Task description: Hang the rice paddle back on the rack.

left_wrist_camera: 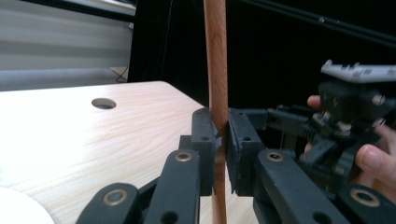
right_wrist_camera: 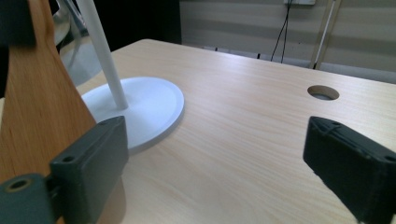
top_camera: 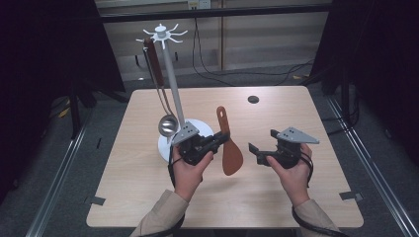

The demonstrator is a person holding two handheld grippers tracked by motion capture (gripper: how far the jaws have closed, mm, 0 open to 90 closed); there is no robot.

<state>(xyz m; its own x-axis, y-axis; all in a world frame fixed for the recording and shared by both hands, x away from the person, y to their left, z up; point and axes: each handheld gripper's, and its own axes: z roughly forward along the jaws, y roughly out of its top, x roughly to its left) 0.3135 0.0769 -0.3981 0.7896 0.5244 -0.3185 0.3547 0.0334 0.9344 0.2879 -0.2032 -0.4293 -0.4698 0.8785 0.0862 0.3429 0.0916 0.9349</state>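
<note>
Clearly the spatula (left_wrist_camera: pixel 215 70) stands pinched between the left gripper (left_wrist_camera: pixel 221 140) jaws.

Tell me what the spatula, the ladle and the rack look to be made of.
Spatula: likely wood, matte reddish-brown; faint grain in the right gripper view. Ladle: probably steel, its bowl shiny and reflective, with a brown, maybe wooden, handle. Rack: smooth white pole and base, painted metal or plastic; cannot tell which.
</note>
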